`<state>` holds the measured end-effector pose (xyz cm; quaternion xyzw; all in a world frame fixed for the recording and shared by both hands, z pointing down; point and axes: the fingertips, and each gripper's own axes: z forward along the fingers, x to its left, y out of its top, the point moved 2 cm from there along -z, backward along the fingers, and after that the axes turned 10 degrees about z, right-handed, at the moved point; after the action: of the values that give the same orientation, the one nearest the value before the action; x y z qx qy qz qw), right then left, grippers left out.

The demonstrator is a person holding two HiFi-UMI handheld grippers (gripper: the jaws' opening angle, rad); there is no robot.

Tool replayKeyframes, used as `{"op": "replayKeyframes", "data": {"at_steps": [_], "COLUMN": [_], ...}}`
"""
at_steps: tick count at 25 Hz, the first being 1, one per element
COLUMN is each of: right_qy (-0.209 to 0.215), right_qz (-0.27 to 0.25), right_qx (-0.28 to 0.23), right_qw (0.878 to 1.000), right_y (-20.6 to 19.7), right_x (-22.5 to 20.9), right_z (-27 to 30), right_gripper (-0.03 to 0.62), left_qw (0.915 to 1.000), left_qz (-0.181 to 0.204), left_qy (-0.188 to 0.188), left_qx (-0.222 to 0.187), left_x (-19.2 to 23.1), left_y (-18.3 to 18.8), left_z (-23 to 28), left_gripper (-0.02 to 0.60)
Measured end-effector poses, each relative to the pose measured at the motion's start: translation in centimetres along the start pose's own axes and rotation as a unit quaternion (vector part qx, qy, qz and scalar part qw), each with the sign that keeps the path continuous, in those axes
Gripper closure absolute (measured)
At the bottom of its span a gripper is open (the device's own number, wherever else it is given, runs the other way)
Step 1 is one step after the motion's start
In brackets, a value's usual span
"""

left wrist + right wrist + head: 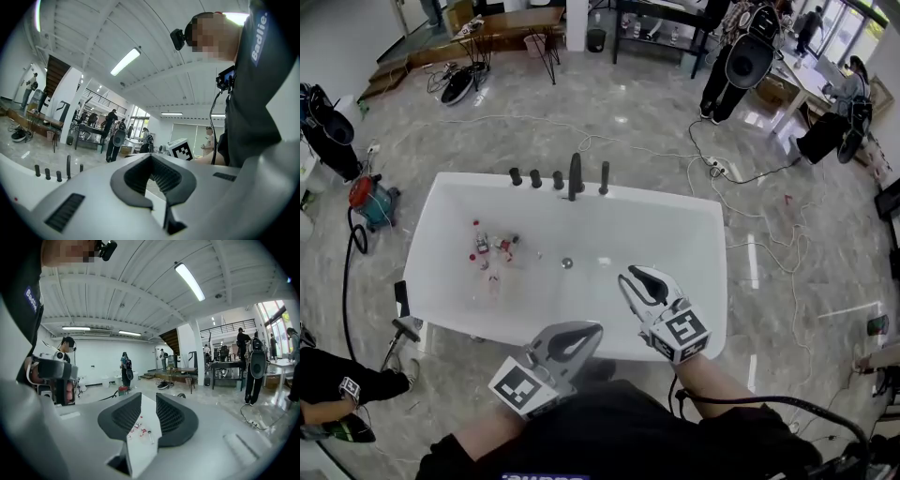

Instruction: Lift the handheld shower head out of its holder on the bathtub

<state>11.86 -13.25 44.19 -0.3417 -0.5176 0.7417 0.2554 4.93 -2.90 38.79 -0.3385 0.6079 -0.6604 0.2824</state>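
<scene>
Hovering by the bathtub's (709,281) near rim: right tool (144,401) slightly parted, left tool (151,158) closed, both empty. Standing upright in its holder on the far rim, well apart: handheld shower head (575,176), long axis vertical.

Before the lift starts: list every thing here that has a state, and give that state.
handheld shower head: seated upright on the far rim, untouched.
left hand-held gripper: shut, empty.
right hand-held gripper: open, nothing between its jaws.
bathtub: no water visible, small red-and-white items on its floor.
</scene>
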Motion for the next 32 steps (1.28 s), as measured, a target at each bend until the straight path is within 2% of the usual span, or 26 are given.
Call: {"op": "replayKeyframes", "data": {"at_steps": [4, 13, 24, 32], "right_qy": [-0.007, -0.034, -0.066, -0.08], "right_qz": [-0.012, -0.041, -0.046, -0.053], "right_qx": [0.014, 0.063, 0.132, 0.185], "right_qw": [1.0, 0.997, 0.988, 0.978], "right_y": [0.1, 0.4, -0.9, -2.8], "right_x": [-2.2, -5.8, -12.9, -18.1], "right_z": [1.6, 8.5, 16.5, 23.2], "right_gripper": [0.488, 0.408, 0.375, 0.365], "left_qw": [1.0, 0.9998, 0.999, 0.9989], "left_qz": [-0.006, -0.018, -0.04, -0.046], "left_qy": [-0.002, -0.01, -0.021, -0.01], "left_qx": [0.003, 0.004, 0.003, 0.001], "left_x": [0.6, 4.8, 8.9, 12.8], "left_y": [-0.5, -1.0, -3.2, -3.8], "left_z": [0.6, -1.2, -1.0, -1.3], "left_gripper": [0.581, 0.581, 0.581, 0.581]}}
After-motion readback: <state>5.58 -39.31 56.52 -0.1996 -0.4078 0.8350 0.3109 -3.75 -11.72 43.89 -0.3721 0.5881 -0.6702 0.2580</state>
